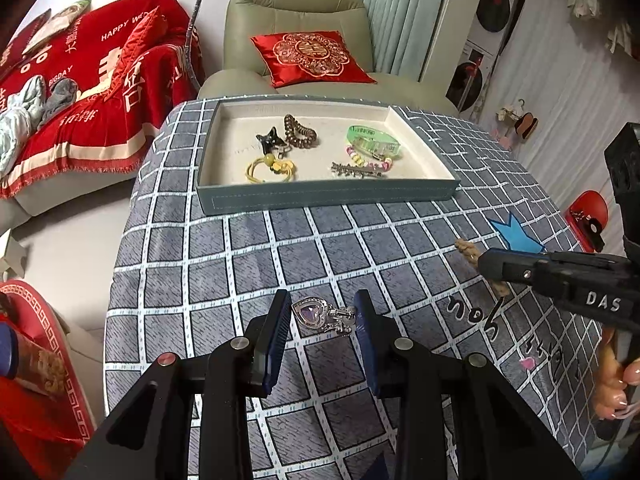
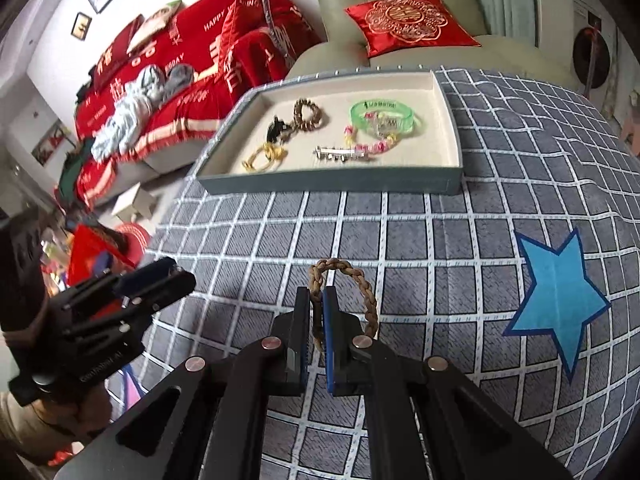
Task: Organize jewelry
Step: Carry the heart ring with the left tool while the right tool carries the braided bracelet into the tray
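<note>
Right tool (image 2: pixel 316 320) clamped on braided cord loop (image 2: pixel 362 284), raised off tabletop (image 2: pixel 460 248): light, limp, dangles. Left tool (image 1: pixel 323 320) apart, straddling heart pendant (image 1: pixel 310 315) on tabletop: small, hard, likely slippery; pinch across heart. Tray (image 1: pixel 328 196) beyond.

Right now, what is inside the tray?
The tray holds a yellow hair tie, black clip, brown coil tie, green bracelet, beaded bracelet and silver clip. The bracelets overlap, hiding parts.
</note>
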Action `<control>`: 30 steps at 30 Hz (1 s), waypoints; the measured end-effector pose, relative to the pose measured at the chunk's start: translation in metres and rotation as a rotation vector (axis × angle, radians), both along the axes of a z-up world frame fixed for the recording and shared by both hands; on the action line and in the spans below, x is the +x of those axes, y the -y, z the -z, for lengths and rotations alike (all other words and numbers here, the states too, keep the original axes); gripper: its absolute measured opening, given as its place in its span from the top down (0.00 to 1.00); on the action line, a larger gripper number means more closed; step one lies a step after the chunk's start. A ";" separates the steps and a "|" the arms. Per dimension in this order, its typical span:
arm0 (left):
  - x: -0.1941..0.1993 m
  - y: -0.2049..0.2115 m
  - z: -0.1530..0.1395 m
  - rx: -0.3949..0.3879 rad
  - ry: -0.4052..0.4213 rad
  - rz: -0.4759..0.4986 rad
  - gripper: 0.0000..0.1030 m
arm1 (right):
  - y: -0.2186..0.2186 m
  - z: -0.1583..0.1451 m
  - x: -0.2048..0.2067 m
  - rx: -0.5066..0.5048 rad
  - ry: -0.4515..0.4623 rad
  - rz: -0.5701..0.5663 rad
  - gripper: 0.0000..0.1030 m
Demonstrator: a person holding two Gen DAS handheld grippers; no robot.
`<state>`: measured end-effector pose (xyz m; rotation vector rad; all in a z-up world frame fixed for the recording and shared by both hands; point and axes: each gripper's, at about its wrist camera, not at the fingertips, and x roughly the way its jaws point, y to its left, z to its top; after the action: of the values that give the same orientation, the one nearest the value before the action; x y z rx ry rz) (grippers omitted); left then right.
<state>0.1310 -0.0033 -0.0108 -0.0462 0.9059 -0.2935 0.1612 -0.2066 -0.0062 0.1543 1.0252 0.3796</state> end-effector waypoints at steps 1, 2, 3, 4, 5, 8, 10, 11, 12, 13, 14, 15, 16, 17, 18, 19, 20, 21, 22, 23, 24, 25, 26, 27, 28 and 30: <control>0.001 0.000 -0.001 0.001 0.003 -0.001 0.53 | 0.000 -0.002 0.001 0.006 0.004 0.002 0.94; 0.001 0.000 -0.002 0.003 0.005 -0.001 0.53 | 0.000 -0.005 0.001 0.012 0.009 0.004 0.94; 0.002 0.000 -0.003 0.005 0.008 -0.001 0.53 | 0.001 -0.008 0.002 0.015 0.014 0.006 0.94; 0.002 0.000 -0.005 0.007 0.011 -0.001 0.53 | 0.001 -0.010 0.003 0.017 0.020 0.007 0.94; 0.003 0.000 -0.006 0.009 0.014 0.000 0.53 | 0.001 -0.012 0.003 0.020 0.024 0.008 0.94; 0.006 -0.001 -0.010 0.015 0.026 -0.001 0.53 | 0.002 -0.018 0.005 0.028 0.036 0.015 0.94; 0.011 -0.002 -0.015 0.023 0.041 -0.002 0.53 | 0.003 -0.022 0.009 0.037 0.040 0.023 0.94; 0.013 -0.002 -0.018 0.027 0.048 -0.002 0.53 | 0.003 -0.025 0.011 0.037 0.043 0.027 0.94; 0.017 -0.004 -0.022 0.030 0.059 -0.005 0.53 | 0.003 -0.026 0.013 0.037 0.046 0.031 0.94; 0.022 -0.005 -0.027 0.032 0.070 -0.010 0.53 | 0.004 -0.029 0.016 0.038 0.050 0.034 0.94; 0.026 -0.008 -0.031 0.032 0.080 -0.014 0.53 | 0.006 -0.033 0.020 0.041 0.056 0.040 0.94; 0.030 -0.010 -0.036 0.031 0.092 -0.021 0.53 | 0.007 -0.035 0.023 0.044 0.060 0.045 0.94; 0.034 -0.012 -0.039 0.029 0.100 -0.026 0.53 | 0.009 -0.040 0.028 0.048 0.067 0.050 0.94; 0.039 -0.014 -0.044 0.028 0.108 -0.032 0.53 | 0.010 -0.042 0.031 0.050 0.071 0.052 0.93; 0.044 -0.016 -0.048 0.028 0.116 -0.037 0.53 | 0.011 -0.046 0.035 0.055 0.076 0.056 0.94; 0.050 -0.017 -0.051 0.031 0.122 -0.041 0.53 | 0.013 -0.049 0.040 0.062 0.079 0.062 0.94; 0.054 -0.017 -0.055 0.035 0.128 -0.043 0.53 | 0.013 -0.052 0.043 0.067 0.081 0.065 0.94; 0.059 -0.018 -0.059 0.041 0.137 -0.046 0.53 | 0.014 -0.055 0.047 0.072 0.084 0.069 0.94; 0.065 -0.019 -0.064 0.045 0.145 -0.048 0.53 | 0.016 -0.059 0.053 0.075 0.089 0.074 0.93; 0.069 -0.020 -0.068 0.044 0.151 -0.050 0.53 | 0.017 -0.063 0.057 0.077 0.093 0.078 0.94; 0.073 -0.021 -0.072 0.040 0.156 -0.051 0.53 | 0.017 -0.066 0.060 0.078 0.097 0.081 0.93; 0.079 -0.022 -0.077 0.035 0.160 -0.052 0.53 | 0.018 -0.069 0.065 0.080 0.101 0.084 0.93; 0.084 -0.023 -0.082 0.032 0.167 -0.054 0.53 | 0.019 -0.072 0.070 0.081 0.103 0.087 0.93; 0.090 -0.023 -0.087 0.030 0.174 -0.057 0.53 | 0.019 -0.074 0.074 0.082 0.105 0.089 0.93; 0.097 -0.023 -0.091 0.026 0.177 -0.060 0.53 | 0.020 -0.076 0.080 0.083 0.105 0.092 0.93; 0.109 -0.023 -0.095 0.018 0.173 -0.061 0.53 | 0.020 -0.078 0.089 0.083 0.101 0.096 0.94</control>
<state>0.2399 0.0196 0.0844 -0.0310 0.7338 -0.2291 0.2506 -0.2263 0.0720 0.2558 0.8999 0.3395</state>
